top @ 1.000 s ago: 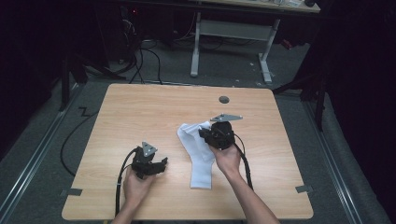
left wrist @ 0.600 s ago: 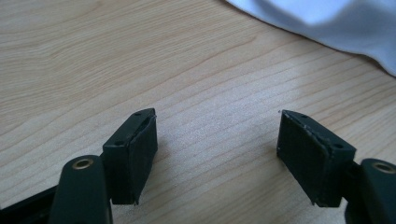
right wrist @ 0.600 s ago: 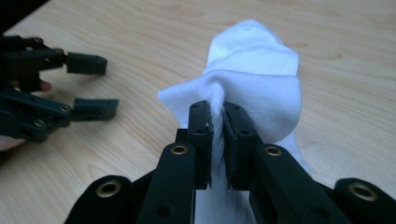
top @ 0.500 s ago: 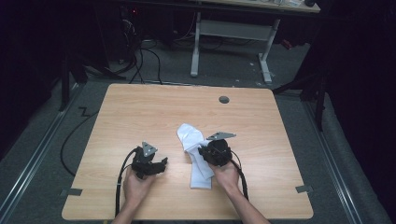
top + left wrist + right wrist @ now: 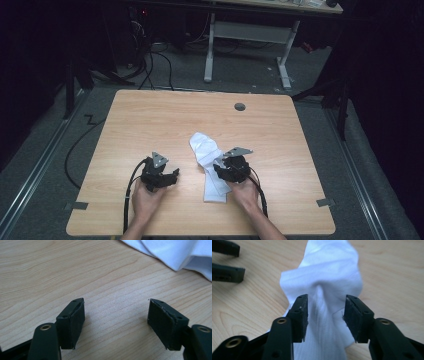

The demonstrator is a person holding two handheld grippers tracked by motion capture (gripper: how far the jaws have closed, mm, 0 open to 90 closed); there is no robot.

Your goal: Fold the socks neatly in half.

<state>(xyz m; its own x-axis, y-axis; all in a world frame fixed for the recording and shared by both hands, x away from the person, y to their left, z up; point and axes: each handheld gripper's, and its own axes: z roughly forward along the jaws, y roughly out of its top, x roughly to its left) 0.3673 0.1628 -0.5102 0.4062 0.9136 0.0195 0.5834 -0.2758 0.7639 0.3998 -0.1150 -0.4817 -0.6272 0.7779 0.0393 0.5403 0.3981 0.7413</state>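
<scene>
No readable writing anywhere. Both forearms enter from the near edge, hands low on the tabletop (image 5: 165,120). Left gripper (image 5: 115,315) wide open over bare wood, holding nothing, white cloth (image 5: 175,252) just beyond it. Right gripper (image 5: 325,312) has just been opening; jaws part-open astride a raised fold of the cloth (image 5: 324,272), pads not pressing it. Cloth lies crumpled, near-centre of tabletop, under right gripper (image 5: 220,167).
</scene>
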